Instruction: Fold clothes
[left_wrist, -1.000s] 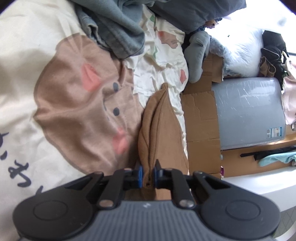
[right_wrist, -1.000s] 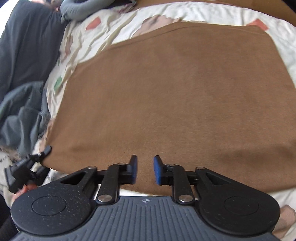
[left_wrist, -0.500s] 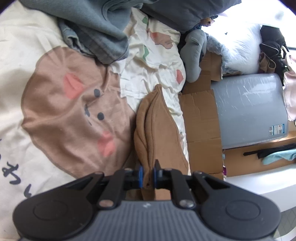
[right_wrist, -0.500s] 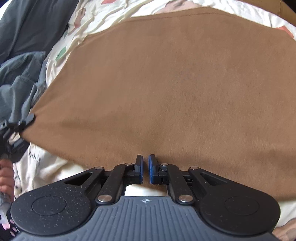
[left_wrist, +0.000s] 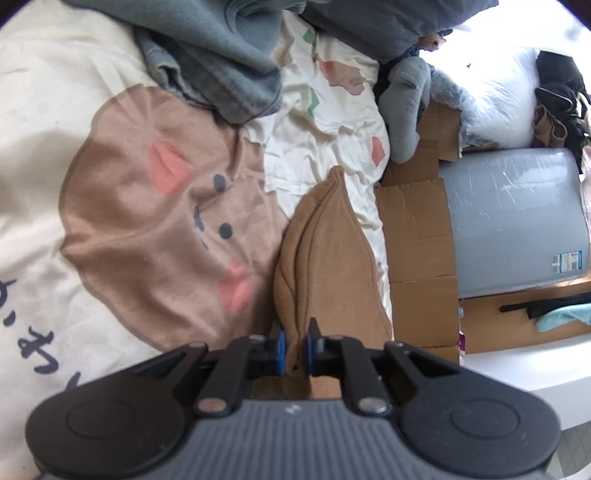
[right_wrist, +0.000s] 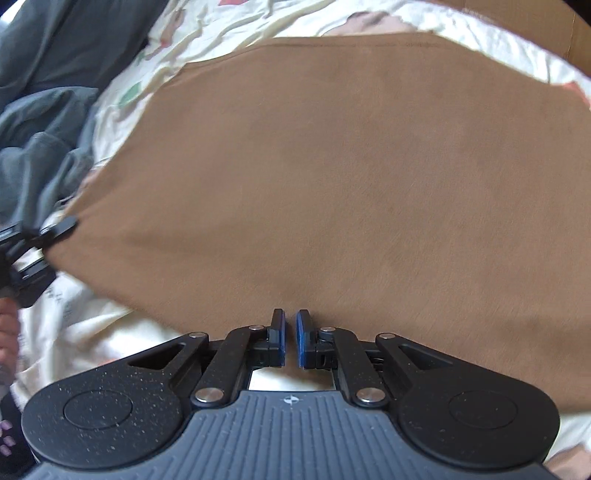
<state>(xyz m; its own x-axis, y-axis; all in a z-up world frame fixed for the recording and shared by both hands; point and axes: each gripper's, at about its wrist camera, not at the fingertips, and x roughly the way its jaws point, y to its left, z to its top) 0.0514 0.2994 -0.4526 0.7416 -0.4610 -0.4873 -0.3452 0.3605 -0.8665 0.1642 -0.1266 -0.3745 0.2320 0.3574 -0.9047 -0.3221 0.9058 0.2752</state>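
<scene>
A brown garment (right_wrist: 332, 177) lies spread flat over the patterned bedsheet (right_wrist: 229, 33) in the right wrist view. My right gripper (right_wrist: 290, 334) points down at its near edge, jaws shut with the hem pinched between the blue pads. In the left wrist view the same brown garment (left_wrist: 325, 258) shows edge-on as a raised fold, and my left gripper (left_wrist: 294, 349) is shut on its corner. The left gripper (right_wrist: 55, 230) also shows at the left border of the right wrist view, holding that corner, with a person's hand (right_wrist: 7, 332) below it.
Grey clothes (left_wrist: 229, 55) are heaped at the back of the bed, on a cream cover with a bear print (left_wrist: 159, 221). To the right are flattened cardboard (left_wrist: 417, 236), a grey wrapped mattress (left_wrist: 517, 218) and a white pillow (left_wrist: 491, 99).
My right gripper has slid toward the garment's near edge and its jaws have shut on the hem. The left gripper kept its grip and stayed put.
</scene>
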